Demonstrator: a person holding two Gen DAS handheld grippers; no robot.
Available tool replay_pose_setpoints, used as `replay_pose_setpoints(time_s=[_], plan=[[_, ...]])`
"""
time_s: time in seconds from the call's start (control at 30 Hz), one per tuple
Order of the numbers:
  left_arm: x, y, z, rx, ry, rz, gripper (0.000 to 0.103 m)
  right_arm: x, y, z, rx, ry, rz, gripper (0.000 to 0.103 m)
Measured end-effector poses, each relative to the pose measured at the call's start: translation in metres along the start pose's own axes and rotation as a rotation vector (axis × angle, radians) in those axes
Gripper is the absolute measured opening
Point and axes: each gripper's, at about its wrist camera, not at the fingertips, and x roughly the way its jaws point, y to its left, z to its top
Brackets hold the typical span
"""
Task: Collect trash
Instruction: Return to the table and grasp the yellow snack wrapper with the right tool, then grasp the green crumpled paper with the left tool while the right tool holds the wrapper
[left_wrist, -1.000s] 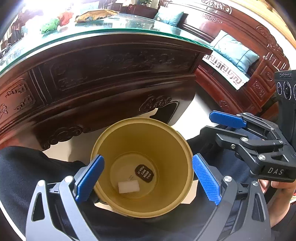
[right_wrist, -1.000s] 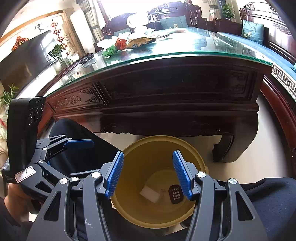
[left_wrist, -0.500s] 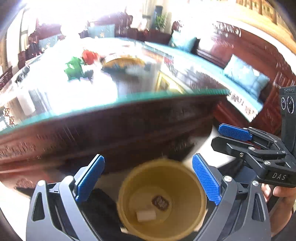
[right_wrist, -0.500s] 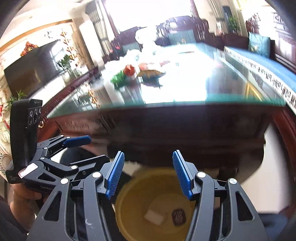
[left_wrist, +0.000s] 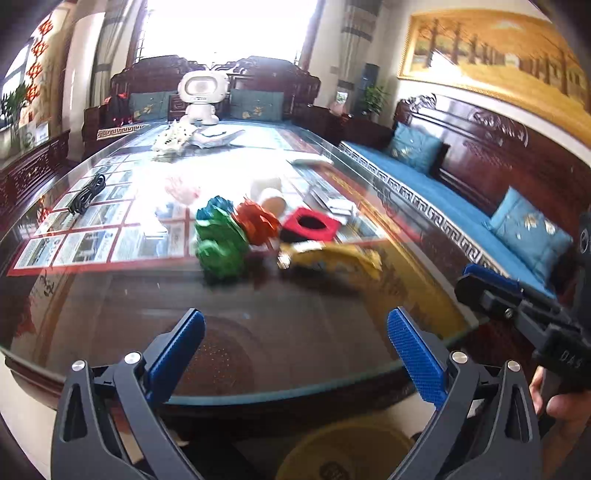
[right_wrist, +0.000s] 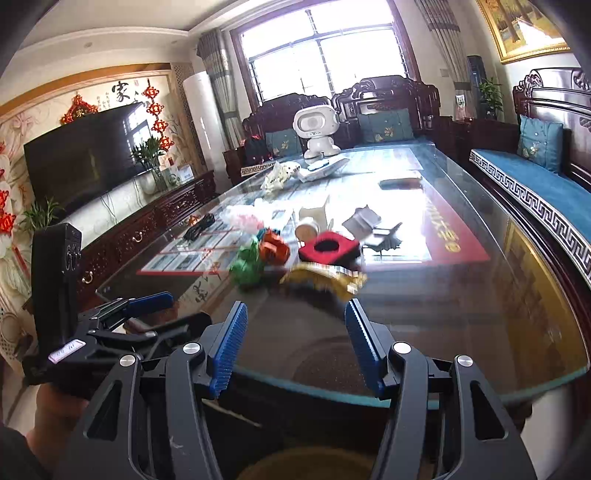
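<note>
With both grippers clear of the bin and facing the glass-topped table (right_wrist: 480, 314), looks like the reach-for-next-piece step. Trash cluster mid-table: green crumpled paper (left_wrist: 219, 247), orange crumpled paper (left_wrist: 258, 221) touching it, yellow wrapper (left_wrist: 332, 256) nearest the front edge, red box with a dark hole (left_wrist: 312, 225) just behind, paper cup (left_wrist: 271, 197) on its side further back. Yellow bin (left_wrist: 343, 454) on the floor below the near table edge, only its rim showing. Left gripper (left_wrist: 295, 350) wide open, nothing held. Right gripper (right_wrist: 295, 339) roughly half open, also empty. Next move likely: pick one piece, probably the wrapper as closest, drop over it, close, carry back to the bin. Motion blur smears wrapper and paper outlines; can't read edges or the best grasp point. Bin contents mostly cut off. Grey scraps behind the box too unclear to identify.
</note>
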Motion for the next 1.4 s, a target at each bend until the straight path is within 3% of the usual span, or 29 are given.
replay_pose_setpoints(time_s=[0.2,0.47,0.73,0.9,1.0,1.3,1.37,1.4], plan=[[0.025,0.029,0.022,-0.038,0.014,0.009,0.099,0.041,-0.014,0.013,-0.016,0.044,-0.007,0.056],[0.061,0.061,0.030,-0.106,0.061,0.026,0.099,0.109,-0.028,0.019,-0.077,0.169,-0.014,0.059],[0.080,0.071,0.038,-0.112,0.080,0.038,0.099,0.141,-0.019,0.017,-0.168,0.265,-0.018,0.061],[0.085,0.073,0.038,-0.120,0.091,0.041,0.099,0.143,-0.010,0.010,-0.219,0.256,0.002,0.034],[0.088,0.072,0.038,-0.123,0.101,0.043,0.099,0.140,-0.010,0.009,-0.198,0.235,0.024,0.027],[0.106,0.068,0.047,-0.115,0.140,0.048,0.099,0.116,-0.018,0.012,-0.122,0.180,0.067,0.019],[0.110,0.067,0.049,-0.098,0.143,0.072,0.097,0.112,-0.021,0.014,-0.106,0.173,0.074,0.019],[0.114,0.067,0.049,-0.092,0.156,0.082,0.090,0.110,-0.022,0.014,-0.101,0.171,0.075,0.019]])
